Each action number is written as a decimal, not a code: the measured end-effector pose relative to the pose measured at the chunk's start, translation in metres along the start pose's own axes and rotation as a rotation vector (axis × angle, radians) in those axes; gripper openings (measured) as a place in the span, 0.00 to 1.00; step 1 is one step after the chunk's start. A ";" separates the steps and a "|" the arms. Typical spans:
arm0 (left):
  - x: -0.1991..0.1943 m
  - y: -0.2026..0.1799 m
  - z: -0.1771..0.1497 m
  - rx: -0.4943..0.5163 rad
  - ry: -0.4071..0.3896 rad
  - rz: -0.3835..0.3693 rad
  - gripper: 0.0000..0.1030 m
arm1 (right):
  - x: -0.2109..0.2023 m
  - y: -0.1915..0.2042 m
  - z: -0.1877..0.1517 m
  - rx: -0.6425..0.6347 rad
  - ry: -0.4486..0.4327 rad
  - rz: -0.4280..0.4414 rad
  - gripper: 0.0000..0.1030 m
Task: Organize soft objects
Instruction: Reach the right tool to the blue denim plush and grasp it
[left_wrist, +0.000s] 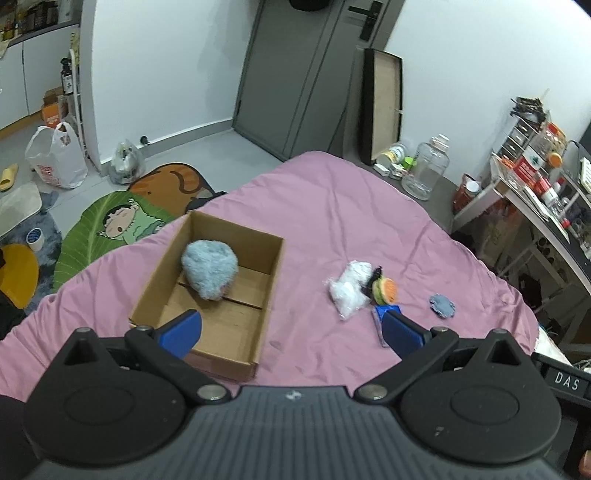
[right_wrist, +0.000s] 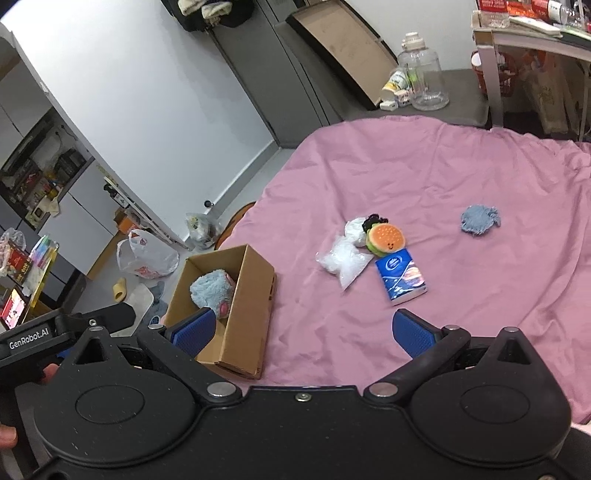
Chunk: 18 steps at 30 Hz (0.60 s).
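An open cardboard box (left_wrist: 271, 275) (right_wrist: 251, 295) sits on the pink bedsheet with a fluffy light-blue plush (left_wrist: 208, 269) (right_wrist: 212, 286) inside it. To its right lie a clear plastic bag of white stuffing (left_wrist: 351, 288) (right_wrist: 341, 258), a burger plush (left_wrist: 384, 290) (right_wrist: 386, 240), a blue tissue pack (right_wrist: 400, 275) (left_wrist: 380, 317) and a small blue-grey fuzzy pad (left_wrist: 441, 304) (right_wrist: 478, 219). My left gripper (left_wrist: 291, 328) is open and empty, above the box's near right corner. My right gripper (right_wrist: 304, 330) is open and empty, just right of the box.
The pink bedsheet (left_wrist: 332, 206) (right_wrist: 443, 166) falls off to the floor at the left, where a cartoon rug (left_wrist: 122, 218) and plastic bags (left_wrist: 55, 155) lie. A big clear jar (left_wrist: 424, 166) (right_wrist: 424, 79) and a cluttered shelf (left_wrist: 535, 184) stand beyond the far edge.
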<state>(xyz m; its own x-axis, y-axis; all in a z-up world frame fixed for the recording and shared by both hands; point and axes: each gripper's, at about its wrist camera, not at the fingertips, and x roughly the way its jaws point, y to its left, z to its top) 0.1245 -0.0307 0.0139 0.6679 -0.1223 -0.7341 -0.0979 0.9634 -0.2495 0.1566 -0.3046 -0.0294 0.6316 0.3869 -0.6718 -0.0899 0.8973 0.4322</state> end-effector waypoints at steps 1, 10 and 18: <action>0.000 -0.004 -0.001 0.009 -0.002 0.004 1.00 | -0.003 -0.003 -0.001 -0.005 -0.005 0.001 1.00; 0.004 -0.037 -0.017 0.051 0.008 0.000 1.00 | -0.013 -0.029 -0.005 -0.008 -0.011 -0.023 1.00; 0.014 -0.057 -0.026 0.061 -0.009 -0.010 1.00 | -0.015 -0.056 -0.009 0.011 -0.010 -0.031 1.00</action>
<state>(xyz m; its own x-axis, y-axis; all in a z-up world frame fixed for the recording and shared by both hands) 0.1204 -0.0938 0.0016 0.6753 -0.1303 -0.7259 -0.0464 0.9748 -0.2180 0.1454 -0.3585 -0.0486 0.6420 0.3569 -0.6786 -0.0619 0.9063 0.4181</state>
